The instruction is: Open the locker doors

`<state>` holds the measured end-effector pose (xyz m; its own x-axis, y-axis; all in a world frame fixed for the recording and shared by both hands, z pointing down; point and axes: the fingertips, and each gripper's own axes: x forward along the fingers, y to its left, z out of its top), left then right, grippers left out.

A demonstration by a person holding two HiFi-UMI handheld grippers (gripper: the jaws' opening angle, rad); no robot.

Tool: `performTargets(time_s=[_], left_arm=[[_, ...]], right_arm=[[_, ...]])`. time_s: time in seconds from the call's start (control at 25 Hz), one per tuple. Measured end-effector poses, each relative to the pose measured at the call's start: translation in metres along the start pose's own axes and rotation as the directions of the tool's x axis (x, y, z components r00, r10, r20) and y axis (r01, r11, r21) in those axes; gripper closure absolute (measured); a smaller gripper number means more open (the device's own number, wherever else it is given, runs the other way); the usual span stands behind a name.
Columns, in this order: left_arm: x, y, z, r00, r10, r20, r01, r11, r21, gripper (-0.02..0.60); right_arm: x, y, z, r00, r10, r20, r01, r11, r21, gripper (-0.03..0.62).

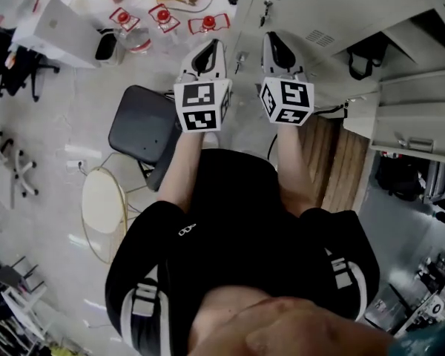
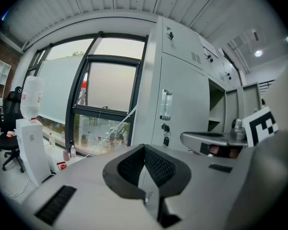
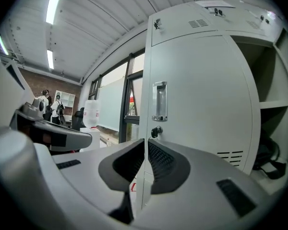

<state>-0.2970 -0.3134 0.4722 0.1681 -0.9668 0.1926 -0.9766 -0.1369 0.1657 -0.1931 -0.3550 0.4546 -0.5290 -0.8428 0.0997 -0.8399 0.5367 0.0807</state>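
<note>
Before a bank of grey lockers (image 1: 319, 13), two grippers, the left gripper (image 1: 212, 47) and right gripper (image 1: 271, 39), were held side by side, both closed and empty, near one shut door (image 3: 197, 99).

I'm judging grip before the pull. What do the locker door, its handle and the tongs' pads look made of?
The door looks like sheet metal painted matte pale grey, given its punched vent slots. The handle seems polished metal: it shines with reflections. The pads look like black rubber or plastic, cross-ribbed; which one is unclear.
</note>
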Motion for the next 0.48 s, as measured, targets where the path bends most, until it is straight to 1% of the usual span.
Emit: performTargets(time_s=[0.2,0.4,0.48], left_arm=[[0.017,0.007,0.003,0.998,-0.057,-0.015,0.057,0.998,0.003,0.571],[0.03,-0.003,-0.005,0.993,-0.116,-0.03,0.116,0.993,0.013,0.571],[0.032,-0.006,-0.007,0.989,-0.141,-0.039,0.142,0.99,0.013,0.571]], right_arm=[[0.016,0.0,0.0,0.998,-0.041,-0.04,0.04,0.999,-0.024,0.574],[0.028,0.001,0.005,0.998,-0.054,-0.039,0.052,0.997,-0.049,0.574],[0.03,-0.001,0.005,0.996,-0.071,-0.048,0.068,0.996,-0.058,0.574]])
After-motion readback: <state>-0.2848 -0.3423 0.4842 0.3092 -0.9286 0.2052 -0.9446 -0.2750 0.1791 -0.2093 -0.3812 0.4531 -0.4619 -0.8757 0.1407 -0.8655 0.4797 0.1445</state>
